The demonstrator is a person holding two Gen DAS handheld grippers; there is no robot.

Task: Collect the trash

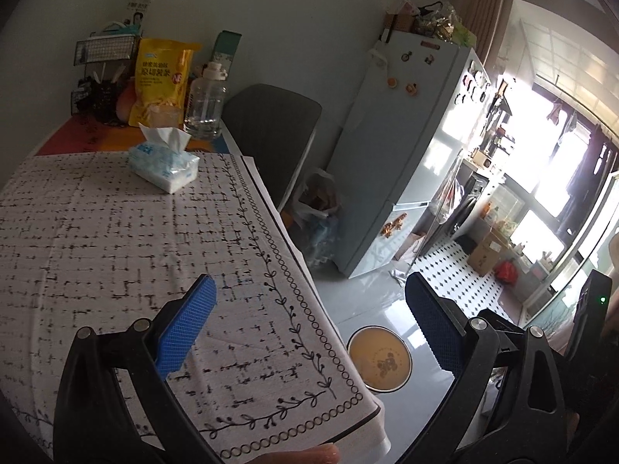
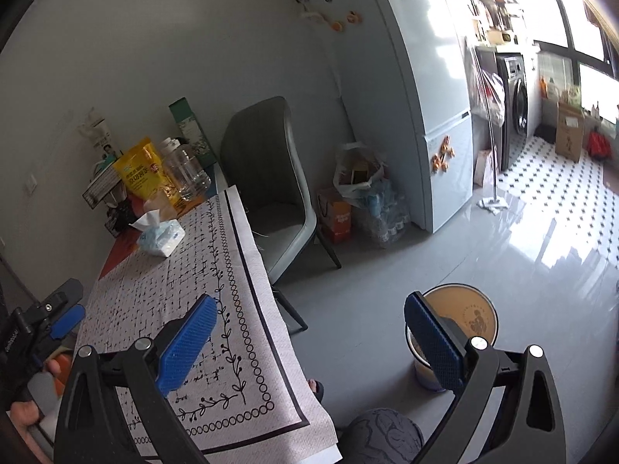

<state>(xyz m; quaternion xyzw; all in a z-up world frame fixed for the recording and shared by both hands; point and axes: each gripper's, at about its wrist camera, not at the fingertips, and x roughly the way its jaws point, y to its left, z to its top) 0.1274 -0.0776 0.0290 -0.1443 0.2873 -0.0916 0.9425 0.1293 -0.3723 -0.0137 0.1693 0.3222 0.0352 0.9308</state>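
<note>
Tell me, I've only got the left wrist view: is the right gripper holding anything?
Observer: No. The right gripper is open, with nothing between its fingers.
Operator: Is that round orange thing on the floor a bin?
Observer: It looks like one. The right wrist view shows a pale wall of the bin under the orange lid.
Operator: What's past the chair?
Observer: An orange box stands on the floor between the chair and a plastic bag.
</note>
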